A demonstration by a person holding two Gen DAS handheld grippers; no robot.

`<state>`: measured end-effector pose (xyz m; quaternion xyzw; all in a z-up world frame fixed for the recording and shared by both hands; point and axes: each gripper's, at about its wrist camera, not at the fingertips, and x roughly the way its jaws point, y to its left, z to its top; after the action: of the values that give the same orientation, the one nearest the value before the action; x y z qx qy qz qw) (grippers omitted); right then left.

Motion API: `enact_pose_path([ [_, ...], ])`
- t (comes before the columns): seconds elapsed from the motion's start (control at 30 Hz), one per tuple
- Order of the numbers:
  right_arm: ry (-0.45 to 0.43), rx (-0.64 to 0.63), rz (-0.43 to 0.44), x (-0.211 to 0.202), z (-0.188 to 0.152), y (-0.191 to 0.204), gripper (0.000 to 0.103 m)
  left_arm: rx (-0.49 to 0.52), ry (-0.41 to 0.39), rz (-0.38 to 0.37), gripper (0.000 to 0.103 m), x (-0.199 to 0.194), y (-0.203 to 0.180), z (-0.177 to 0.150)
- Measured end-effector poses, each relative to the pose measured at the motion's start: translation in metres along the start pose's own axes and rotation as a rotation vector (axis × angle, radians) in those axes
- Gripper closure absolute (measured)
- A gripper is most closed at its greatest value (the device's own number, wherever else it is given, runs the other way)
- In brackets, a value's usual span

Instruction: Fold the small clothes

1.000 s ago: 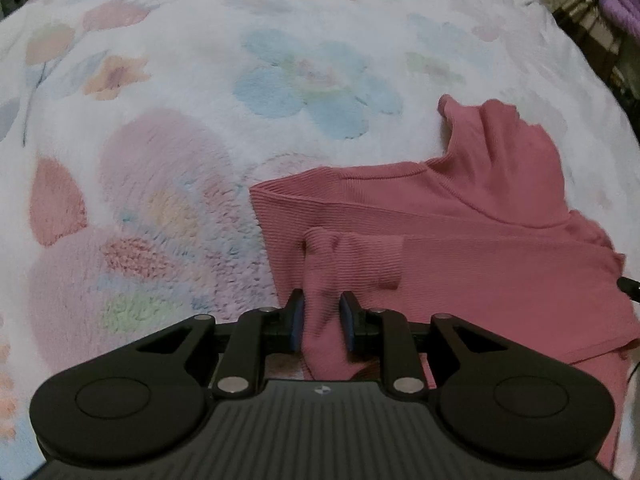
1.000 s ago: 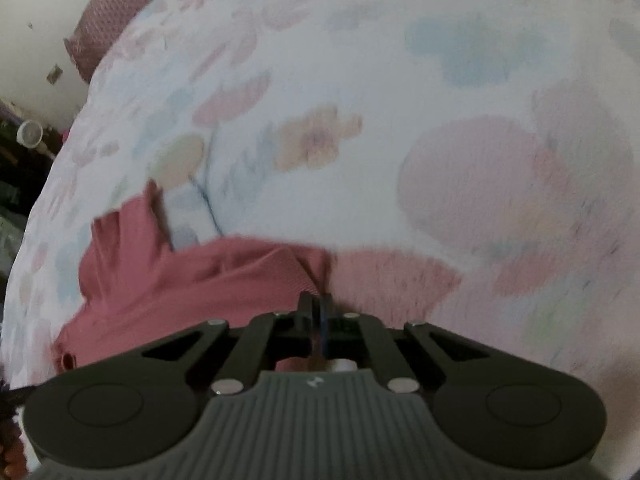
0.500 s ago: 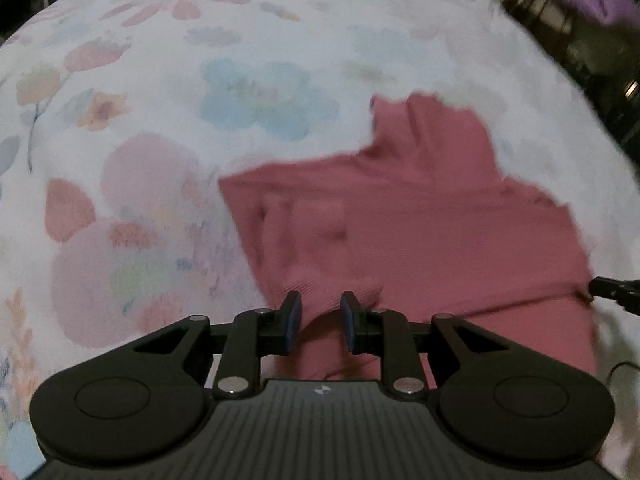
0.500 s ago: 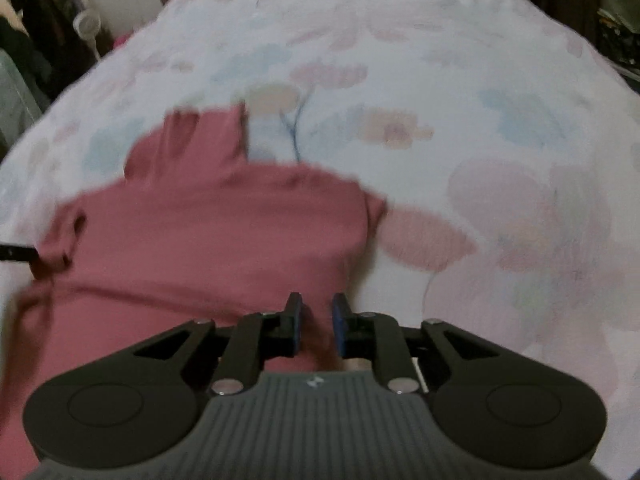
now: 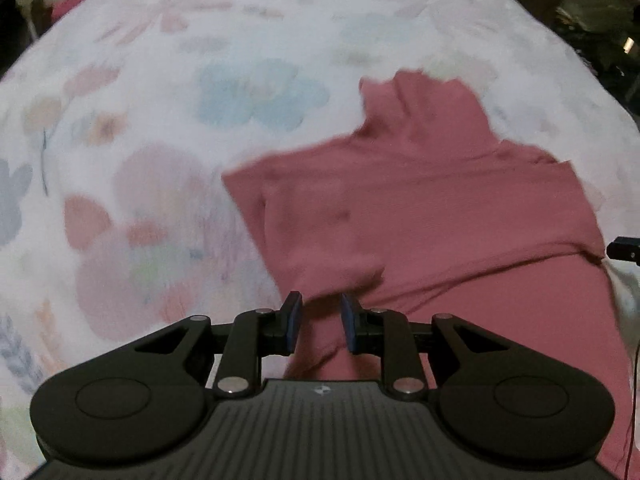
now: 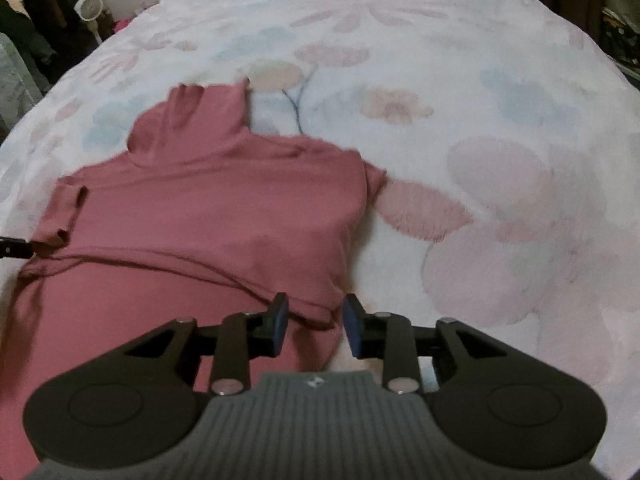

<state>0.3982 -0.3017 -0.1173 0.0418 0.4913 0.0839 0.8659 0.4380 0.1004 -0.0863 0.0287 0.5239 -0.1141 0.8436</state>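
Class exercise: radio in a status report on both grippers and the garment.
Left gripper open, right gripper open, neither pinching cloth. Pink turtleneck lies partly folded on floral bedspread, sleeves tucked over body. Nothing in the way.

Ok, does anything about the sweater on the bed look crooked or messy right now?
Yes. The pink sweater lies askew on the flowered blanket: its high collar leans to one side, one sleeve end is bunched at the edge, and a crease runs slanted across the body. Both tongs are open, gripping nothing.
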Motion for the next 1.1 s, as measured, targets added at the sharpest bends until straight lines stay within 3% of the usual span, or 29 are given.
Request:
enact_pose_path([
  [0.13, -0.005, -0.069, -0.012, -0.011, 0.020, 0.009, 0.065, 0.038, -0.035, 0.006, 0.069, -0.009, -0.005, 0.022],
  [0.4, 0.025, -0.191, -0.026, 0.012, 0.073, 0.033, 0.062, 0.069, -0.085, 0.015, 0.066, 0.010, -0.009, 0.067],
  [0.5, 0.033, -0.196, -0.009, 0.032, 0.095, 0.039, 0.062, 0.032, -0.096, -0.028, 0.060, 0.026, 0.001, 0.082],
  [0.8, 0.019, -0.162, 0.114, 0.098, 0.159, 0.064, 0.063, -0.101, -0.070, -0.145, 0.060, 0.087, 0.028, 0.117],
  [0.93, 0.022, -0.156, 0.127, 0.128, 0.184, 0.074, 0.063, -0.135, -0.072, -0.212, 0.060, 0.110, 0.029, 0.133],
  [1.1, 0.005, -0.077, 0.157, 0.153, 0.209, 0.071, 0.063, -0.167, -0.073, -0.301, 0.051, 0.131, 0.019, 0.154],
])
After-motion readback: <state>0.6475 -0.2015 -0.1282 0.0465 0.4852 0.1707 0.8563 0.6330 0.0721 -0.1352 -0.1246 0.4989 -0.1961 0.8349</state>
